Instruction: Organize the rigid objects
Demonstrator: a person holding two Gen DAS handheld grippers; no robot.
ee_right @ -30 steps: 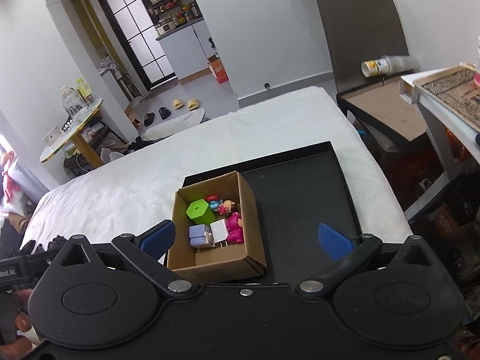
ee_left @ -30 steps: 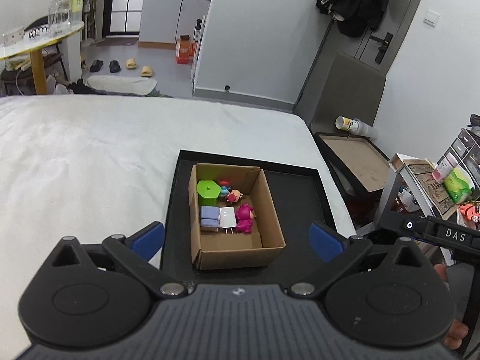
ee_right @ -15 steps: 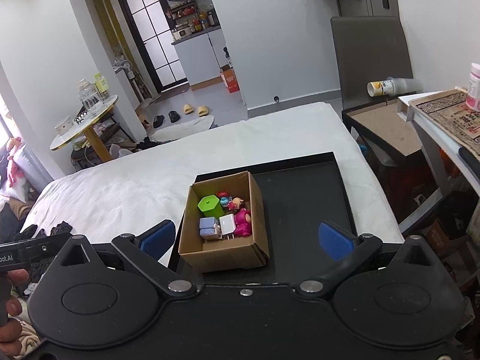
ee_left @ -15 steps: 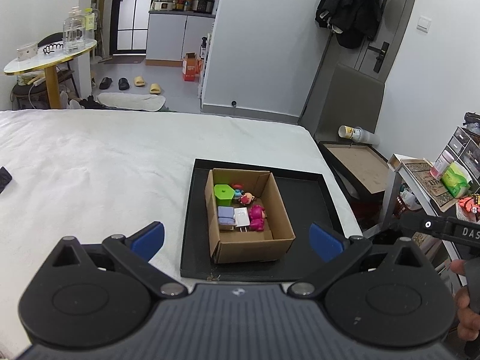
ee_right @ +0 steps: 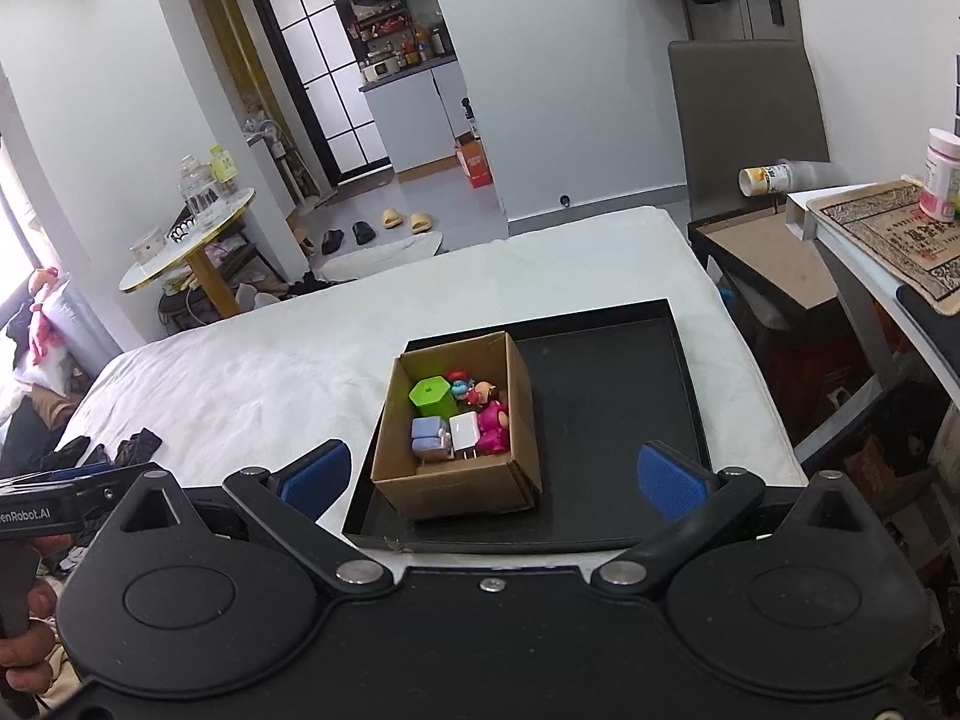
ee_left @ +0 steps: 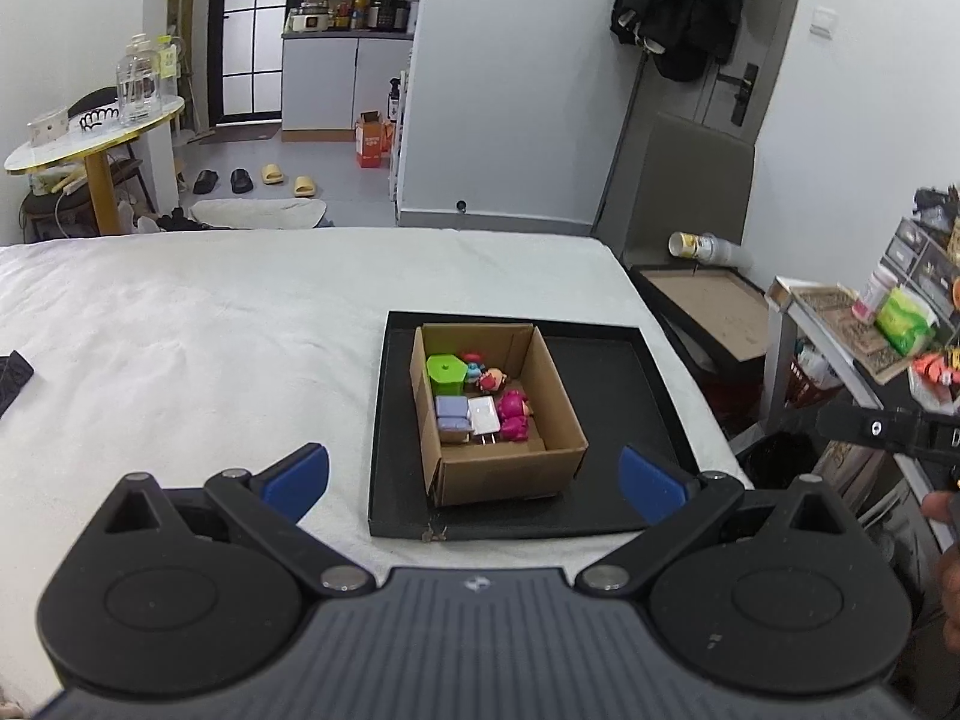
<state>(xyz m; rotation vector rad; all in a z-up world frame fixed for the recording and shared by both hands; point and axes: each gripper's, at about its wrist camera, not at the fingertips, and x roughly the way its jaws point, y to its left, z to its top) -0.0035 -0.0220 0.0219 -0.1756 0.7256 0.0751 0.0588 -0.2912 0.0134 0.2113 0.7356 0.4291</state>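
Note:
A brown cardboard box [ee_left: 564, 420] [ee_right: 522, 396] stands on a black tray [ee_left: 624, 396] [ee_right: 606, 408] on the white bed. Inside it are a green hexagonal block [ee_left: 445, 373] [ee_right: 429, 393], a lilac block [ee_left: 451, 413] [ee_right: 427, 435], a white plug [ee_left: 485, 415] [ee_right: 464, 431], a pink figure [ee_left: 513, 417] [ee_right: 493, 426] and small toy figures [ee_left: 487, 377]. My left gripper [ee_left: 474, 477] is open and empty, held back from the box. My right gripper [ee_right: 491, 477] is open and empty, also back from it.
The white bed [ee_left: 210, 348] spreads to the left. A dark object [ee_left: 12, 378] lies at its left edge. A framed board [ee_left: 708, 312] and a cluttered shelf [ee_right: 888, 252] stand at the right. Dark clothes [ee_right: 120, 450] lie at the bed's left corner.
Both grippers have pulled back and up from the box, so box and tray look smaller and farther. Both stay open and empty. The box's contents have not moved.

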